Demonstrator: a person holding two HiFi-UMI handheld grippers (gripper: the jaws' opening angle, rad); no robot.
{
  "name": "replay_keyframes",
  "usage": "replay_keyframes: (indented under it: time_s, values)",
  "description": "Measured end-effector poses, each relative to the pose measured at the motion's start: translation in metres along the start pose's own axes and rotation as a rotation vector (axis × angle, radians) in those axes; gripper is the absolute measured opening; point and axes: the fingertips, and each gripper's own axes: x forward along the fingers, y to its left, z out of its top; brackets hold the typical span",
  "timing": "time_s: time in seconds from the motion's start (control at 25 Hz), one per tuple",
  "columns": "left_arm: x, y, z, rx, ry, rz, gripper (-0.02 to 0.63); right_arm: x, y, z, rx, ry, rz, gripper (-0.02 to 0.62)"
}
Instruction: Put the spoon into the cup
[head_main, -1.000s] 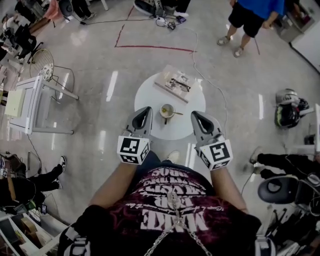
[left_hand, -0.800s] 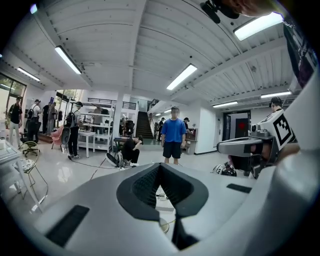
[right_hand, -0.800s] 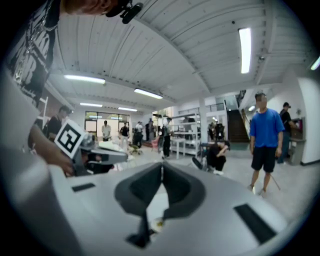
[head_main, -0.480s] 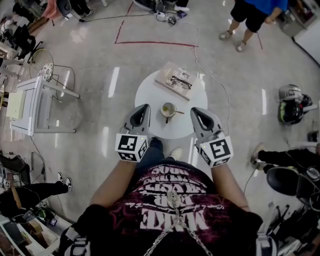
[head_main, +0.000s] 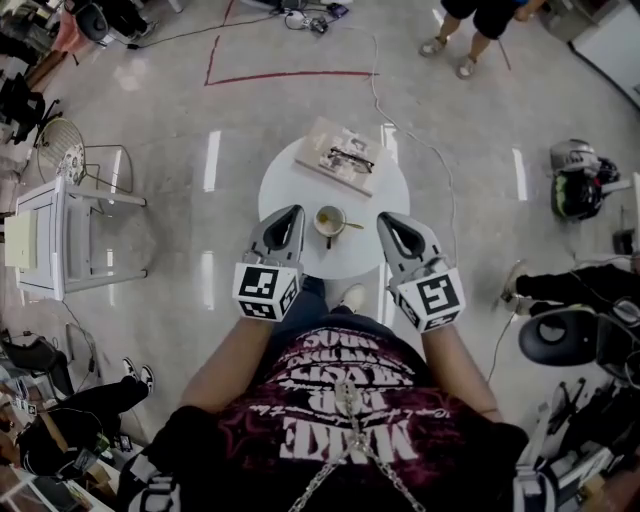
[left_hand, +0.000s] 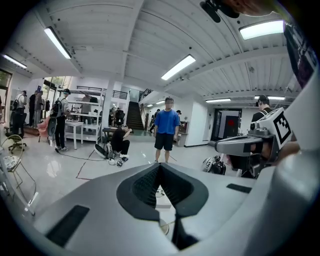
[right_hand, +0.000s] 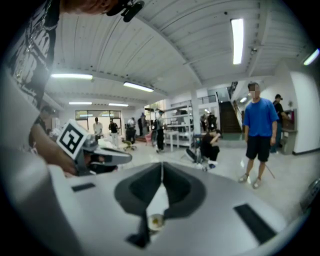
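Note:
A small cup (head_main: 330, 220) stands on a round white table (head_main: 300, 180) below me in the head view. A thin golden spoon (head_main: 352, 226) lies on the table just right of the cup and touches its side. My left gripper (head_main: 285, 216) hovers over the table's near left edge, left of the cup, with its jaws shut and empty. My right gripper (head_main: 389, 222) hangs over the near right edge, also shut and empty. In the right gripper view the cup (right_hand: 155, 220) shows through the gap under the closed jaws (right_hand: 161, 165).
A flat board with a pair of glasses (head_main: 340, 158) lies at the table's far side. A cable (head_main: 420, 140) runs over the floor behind it. A white stand (head_main: 60, 225) is at the left, a dark chair (head_main: 560, 340) at the right. A person in blue (left_hand: 166, 127) stands ahead.
Both grippers have eased forward and down toward the table, still shut. The table and cup sit slightly nearer, and the person in blue has slid toward the top edge.

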Motion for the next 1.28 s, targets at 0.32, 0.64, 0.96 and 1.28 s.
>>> replay_keyframes:
  time_s: [0.32, 0.64, 0.96, 1.28]
  values:
    - [0.032, 0.010, -0.046, -0.030, 0.122, -0.054, 0.028, 0.030, -0.011, -0.031, 0.032, 0.055, -0.004, 0.034]
    - [0.049, 0.024, -0.108, -0.095, 0.267, -0.065, 0.028, 0.057, -0.018, -0.107, 0.110, 0.195, 0.018, 0.035]
    - [0.057, 0.032, -0.142, -0.114, 0.331, -0.068, 0.028, 0.070, -0.014, -0.183, 0.227, 0.354, 0.033, 0.138]
    - [0.065, 0.030, -0.165, -0.095, 0.380, -0.086, 0.028, 0.077, -0.016, -0.235, 0.297, 0.465, 0.022, 0.141]
